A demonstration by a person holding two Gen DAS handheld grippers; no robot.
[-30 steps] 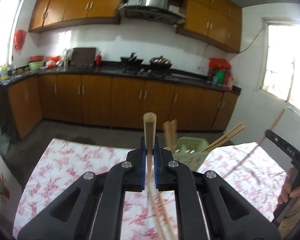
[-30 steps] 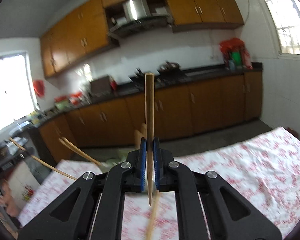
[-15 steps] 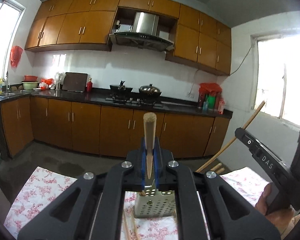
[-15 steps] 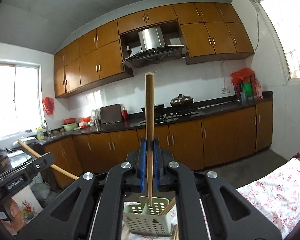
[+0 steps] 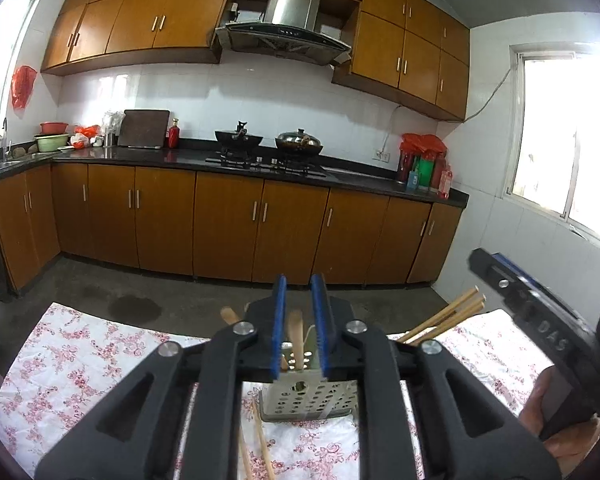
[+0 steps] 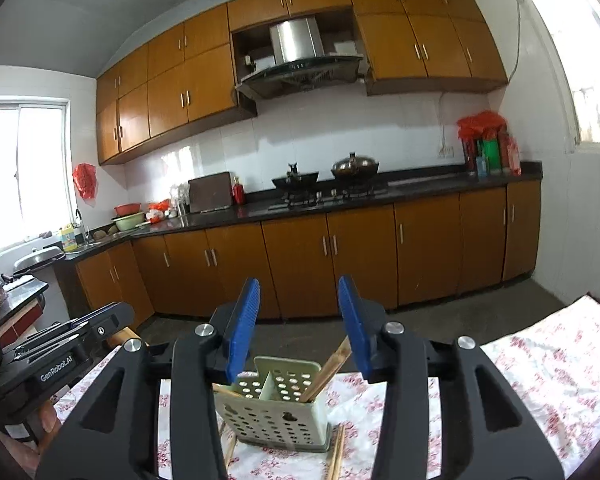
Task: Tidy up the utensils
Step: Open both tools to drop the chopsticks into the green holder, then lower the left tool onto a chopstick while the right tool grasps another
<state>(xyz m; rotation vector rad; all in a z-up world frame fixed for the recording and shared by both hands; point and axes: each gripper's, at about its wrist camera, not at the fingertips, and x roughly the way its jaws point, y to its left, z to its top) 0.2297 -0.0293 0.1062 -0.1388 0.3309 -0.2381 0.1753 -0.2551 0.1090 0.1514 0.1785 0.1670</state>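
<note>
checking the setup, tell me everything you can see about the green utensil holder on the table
The utensil holder is a pale green box, plastic by its look, with walls full of round holes and a divider splitting it into compartments. It stands upright on the floral tablecloth. Wooden chopsticks lean inside it, more lie on the cloth at its base. Neither open gripper touches it.

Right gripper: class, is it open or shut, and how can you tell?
Open. The right gripper shows its blue fingers spread wide, with nothing between them; the green utensil holder stands beyond the gap.
</note>
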